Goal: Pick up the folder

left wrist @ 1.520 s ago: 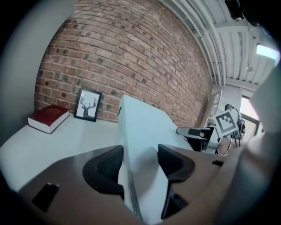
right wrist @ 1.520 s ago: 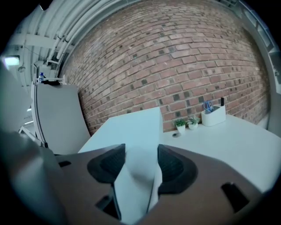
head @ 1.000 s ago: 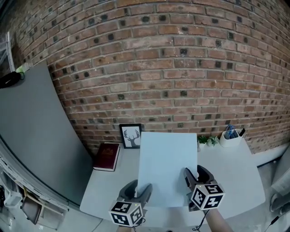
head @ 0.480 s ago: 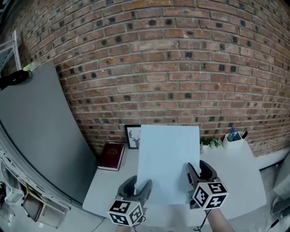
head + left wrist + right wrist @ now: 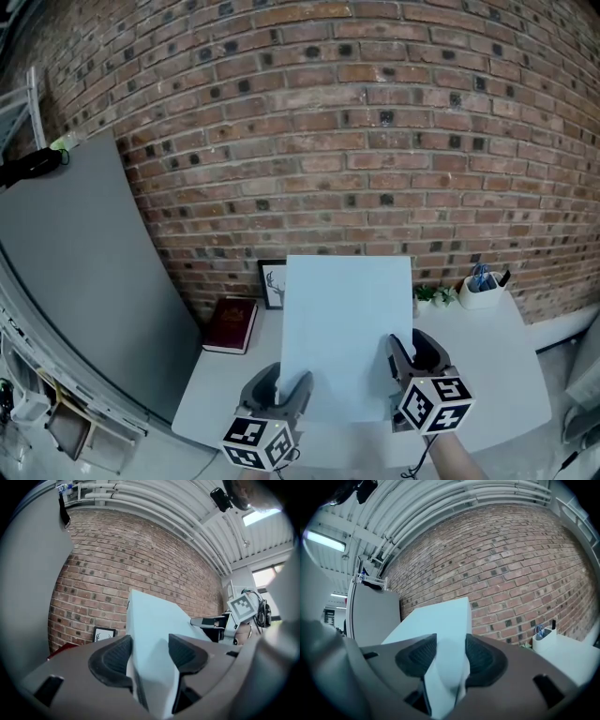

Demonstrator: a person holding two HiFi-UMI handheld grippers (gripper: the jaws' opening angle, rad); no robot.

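Note:
The light blue folder hangs flat in the air above the white table, its far edge toward the brick wall. My left gripper is shut on the folder's near left corner. In the left gripper view the folder runs between the dark pads of that gripper. My right gripper grips the near right edge. In the right gripper view the folder is pinched and bent between the pads of that gripper, whose jaws are closing on it.
A dark red book lies at the table's left. A framed deer picture, a small plant and a white cup of pens stand along the brick wall. A tall grey panel leans at the left.
Both grippers have risen with the folder. Its far edge now sits higher against the wall and covers more of the deer picture.

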